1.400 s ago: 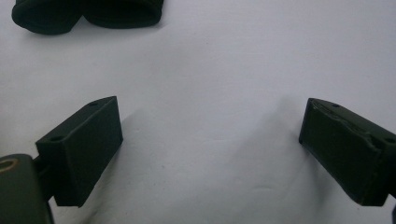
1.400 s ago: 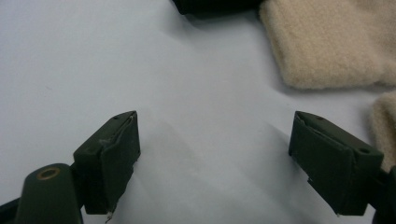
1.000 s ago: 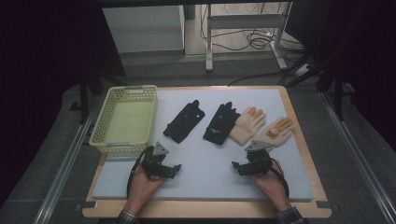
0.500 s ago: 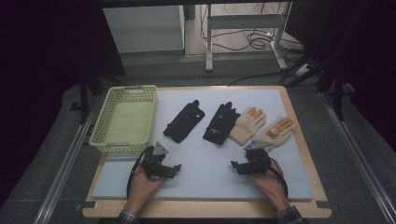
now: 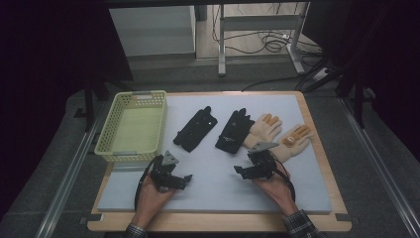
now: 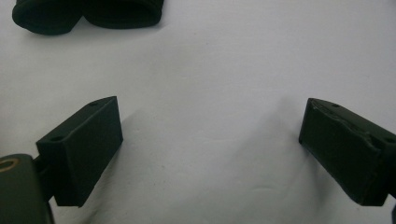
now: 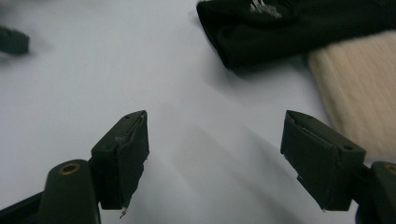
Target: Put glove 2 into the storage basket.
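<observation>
Four gloves lie in a row across the middle of the white mat [image 5: 213, 198]: a black glove [image 5: 196, 129], a second black glove [image 5: 234, 130], a tan glove [image 5: 265, 129] and another tan glove [image 5: 294, 139]. My left gripper [image 5: 185, 179] rests low on the mat in front of the first black glove, open, with bare mat between its jaws [image 6: 210, 149]; that glove's cuff [image 6: 88, 14] lies ahead. My right gripper [image 5: 238, 171] is open just in front of the second black glove [image 7: 299, 28] and a tan cuff [image 7: 355, 93], holding nothing [image 7: 215, 154].
A pale yellow perforated basket [image 5: 110, 130] stands at the mat's left edge, with nothing in it. The mat sits on a wooden board [image 5: 317, 148]. Beyond the table are metal legs and cables on the floor.
My right gripper has edged slightly forward toward the gloves. The left gripper has stayed where it was.
</observation>
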`<state>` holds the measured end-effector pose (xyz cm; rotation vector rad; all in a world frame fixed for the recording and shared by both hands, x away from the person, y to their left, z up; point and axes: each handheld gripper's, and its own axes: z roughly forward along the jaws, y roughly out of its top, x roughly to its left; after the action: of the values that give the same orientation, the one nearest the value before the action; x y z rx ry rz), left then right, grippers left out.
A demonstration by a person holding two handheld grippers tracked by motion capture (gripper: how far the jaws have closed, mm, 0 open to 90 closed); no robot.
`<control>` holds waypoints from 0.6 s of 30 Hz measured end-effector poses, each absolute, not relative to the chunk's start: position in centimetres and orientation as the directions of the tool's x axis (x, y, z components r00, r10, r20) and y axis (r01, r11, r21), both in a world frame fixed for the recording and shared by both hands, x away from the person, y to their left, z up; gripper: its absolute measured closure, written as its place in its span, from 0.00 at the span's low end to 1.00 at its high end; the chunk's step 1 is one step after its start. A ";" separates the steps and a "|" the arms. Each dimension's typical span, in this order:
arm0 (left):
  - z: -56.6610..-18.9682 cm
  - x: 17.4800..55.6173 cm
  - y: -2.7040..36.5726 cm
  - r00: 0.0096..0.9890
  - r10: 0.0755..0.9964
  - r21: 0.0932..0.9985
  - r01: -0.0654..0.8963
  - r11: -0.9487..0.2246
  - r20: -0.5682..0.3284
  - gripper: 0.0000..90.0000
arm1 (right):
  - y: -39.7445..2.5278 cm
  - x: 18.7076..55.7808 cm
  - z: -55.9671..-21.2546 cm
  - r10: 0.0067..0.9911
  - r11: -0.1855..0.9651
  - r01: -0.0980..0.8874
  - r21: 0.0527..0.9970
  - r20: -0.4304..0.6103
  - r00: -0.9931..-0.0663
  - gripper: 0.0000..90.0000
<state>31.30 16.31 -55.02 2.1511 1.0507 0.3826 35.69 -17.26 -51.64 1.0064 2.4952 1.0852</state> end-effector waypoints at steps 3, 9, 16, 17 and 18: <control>-55.0 31.3 16.3 0.628 0.777 0.703 0.570 -0.426 -0.039 0.07 | -16.8 36.0 -51.3 0.675 0.479 0.494 0.726 0.056 -0.736 0.28; -55.0 31.3 16.3 0.627 0.778 0.703 0.571 -0.424 -0.039 0.07 | -15.0 36.9 -50.8 0.648 0.494 0.466 0.734 0.047 -0.761 0.40; -55.0 31.3 16.3 0.628 0.777 0.703 0.570 -0.426 -0.038 0.07 | -12.0 38.7 -50.4 0.599 0.513 0.441 0.736 0.061 -0.799 0.61; -55.0 31.3 16.3 0.628 0.777 0.703 0.570 -0.426 -0.038 0.07 | -12.0 38.7 -50.4 0.599 0.513 0.441 0.736 0.061 -0.799 0.61; -55.0 31.3 16.3 0.628 0.777 0.703 0.570 -0.425 -0.039 0.07 | -11.7 38.8 -50.4 0.595 0.518 0.439 0.735 0.060 -0.802 0.63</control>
<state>31.29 16.32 -55.02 2.1523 1.0495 0.3826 38.79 -11.69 -50.35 0.8829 2.5579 1.1525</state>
